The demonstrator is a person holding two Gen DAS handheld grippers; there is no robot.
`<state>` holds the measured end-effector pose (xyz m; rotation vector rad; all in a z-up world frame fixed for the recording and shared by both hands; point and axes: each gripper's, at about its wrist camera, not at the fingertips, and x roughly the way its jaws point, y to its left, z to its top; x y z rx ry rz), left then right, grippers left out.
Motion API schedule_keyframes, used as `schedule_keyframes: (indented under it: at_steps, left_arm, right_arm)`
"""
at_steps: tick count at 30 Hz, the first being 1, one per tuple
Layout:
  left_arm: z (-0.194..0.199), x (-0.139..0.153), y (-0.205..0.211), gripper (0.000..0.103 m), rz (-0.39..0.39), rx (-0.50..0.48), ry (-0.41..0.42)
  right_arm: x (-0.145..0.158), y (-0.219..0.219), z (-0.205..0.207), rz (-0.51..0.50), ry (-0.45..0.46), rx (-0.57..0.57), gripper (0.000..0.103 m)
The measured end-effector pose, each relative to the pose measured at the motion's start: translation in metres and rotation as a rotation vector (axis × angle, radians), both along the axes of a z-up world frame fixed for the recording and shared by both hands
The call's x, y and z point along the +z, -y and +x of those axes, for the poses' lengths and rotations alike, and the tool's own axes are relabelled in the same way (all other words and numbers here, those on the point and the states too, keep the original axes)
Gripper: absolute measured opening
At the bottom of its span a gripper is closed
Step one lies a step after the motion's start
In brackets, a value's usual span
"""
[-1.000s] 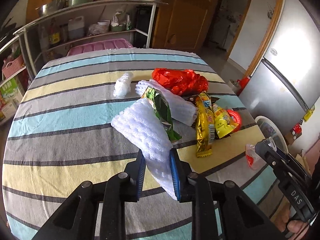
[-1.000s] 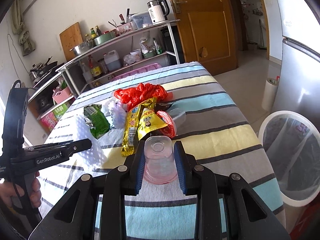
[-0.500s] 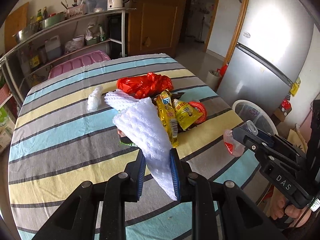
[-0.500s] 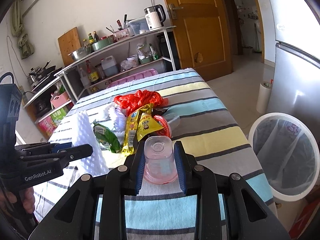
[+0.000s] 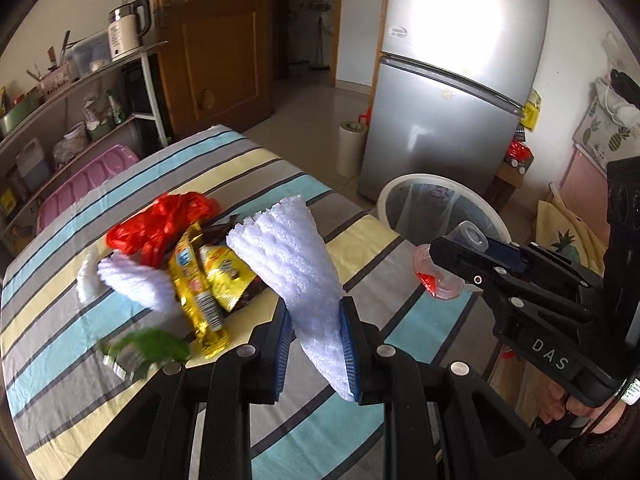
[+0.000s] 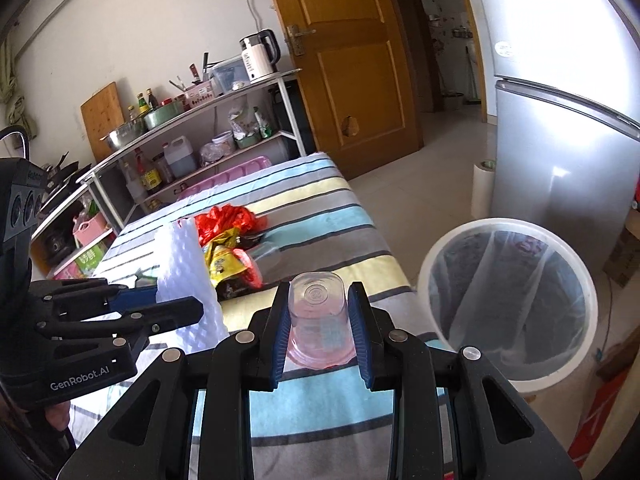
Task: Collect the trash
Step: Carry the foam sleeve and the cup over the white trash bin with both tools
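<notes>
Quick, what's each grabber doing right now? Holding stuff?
Left gripper: closed on the white foam sheet.
Right gripper: closed on the clear plastic cup, held upside down.

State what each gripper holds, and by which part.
Left gripper: white foam sheet, pinched near its lower end. Right gripper: upside-down clear plastic cup, clamped across its sides.

Your left gripper (image 5: pixel 316 346) and right gripper (image 6: pixel 322 326) share one build: matte black angular linkage arms joined by round silver screws, each finger faced with a ribbed blue pad. White lettering marks the bodies: "GenRobot.AI" on the left unit, "DAS" on the right.
</notes>
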<state>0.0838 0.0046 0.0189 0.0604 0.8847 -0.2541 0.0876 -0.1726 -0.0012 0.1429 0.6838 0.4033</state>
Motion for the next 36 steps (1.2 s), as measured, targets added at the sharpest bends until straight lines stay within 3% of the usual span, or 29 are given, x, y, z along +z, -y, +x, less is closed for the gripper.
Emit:
schedule_keyframes:
  at_steps: [17, 26, 36]
  left_arm:
    - [0.073, -0.012, 0.132, 0.024, -0.016, -0.257, -0.047]
    - [0.106, -0.025, 0.171, 0.024, -0.010, -0.283, -0.079]
    - [0.131, -0.060, 0.186, 0.024, -0.012, -0.270, -0.170]
  right_arm:
    - [-0.002, 0.126, 0.038, -0.055, -0.034, -0.274, 0.030]
    - [-0.011, 0.152, 0.051, -0.078, -0.070, -0.321, 0.030]
    - [-0.046, 0.164, 0.076, -0.106, -0.169, -0.322, 0.030]
